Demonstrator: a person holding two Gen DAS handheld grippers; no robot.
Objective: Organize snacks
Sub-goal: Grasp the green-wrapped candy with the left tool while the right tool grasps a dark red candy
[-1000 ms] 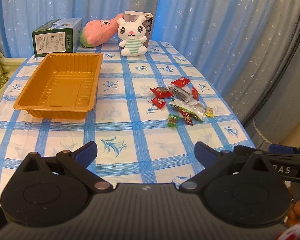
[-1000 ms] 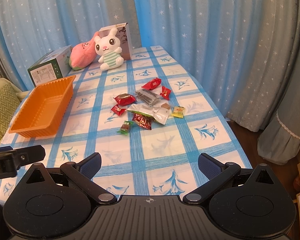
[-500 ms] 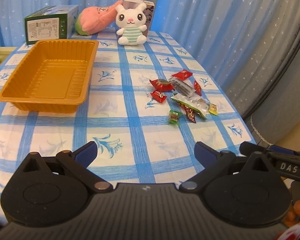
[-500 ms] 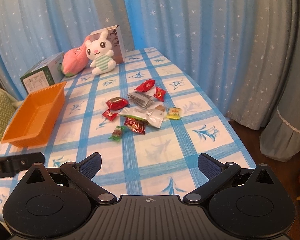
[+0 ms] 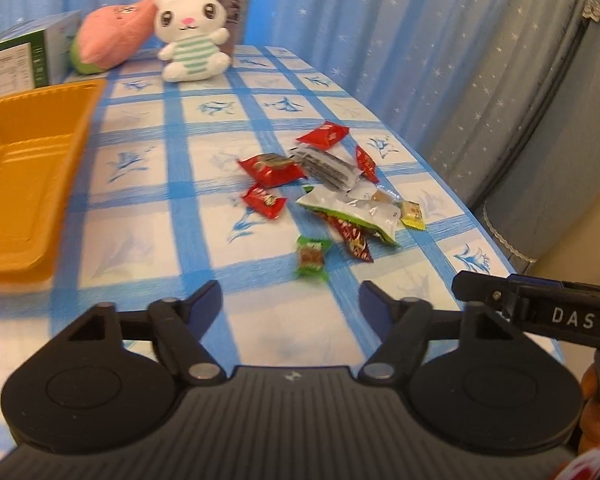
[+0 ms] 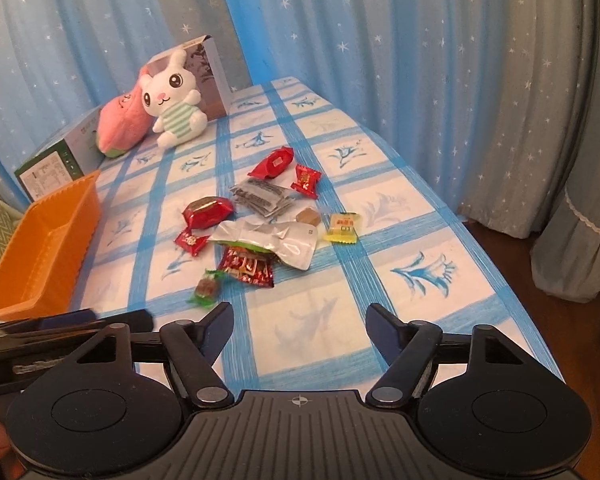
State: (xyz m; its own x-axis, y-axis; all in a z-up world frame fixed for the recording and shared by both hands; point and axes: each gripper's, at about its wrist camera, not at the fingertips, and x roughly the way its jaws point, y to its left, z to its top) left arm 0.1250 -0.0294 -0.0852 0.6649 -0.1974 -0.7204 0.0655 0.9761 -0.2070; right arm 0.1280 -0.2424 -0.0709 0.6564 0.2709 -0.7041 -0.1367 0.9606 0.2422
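A pile of wrapped snacks lies mid-table: a silver-green pouch (image 5: 352,212) (image 6: 268,242), red packets (image 5: 272,168) (image 6: 208,212), a grey sachet (image 6: 260,196), a yellow candy (image 6: 342,228) and a green candy (image 5: 311,258) (image 6: 206,290) nearest me. An empty orange tray (image 5: 24,168) (image 6: 40,248) sits to the left. My left gripper (image 5: 290,298) is open and empty just short of the green candy. My right gripper (image 6: 298,322) is open and empty in front of the pile.
A white plush rabbit (image 5: 192,40) (image 6: 174,108), a pink plush (image 5: 108,40), a brown box (image 6: 208,76) and a green box (image 5: 16,60) stand at the table's far end. Blue curtains surround the table. The table edge drops off on the right (image 6: 520,308).
Both grippers have moved forward and closer to the snack pile. The left view has swung right, so the tray now sits at its left edge. Both jaws stay open.
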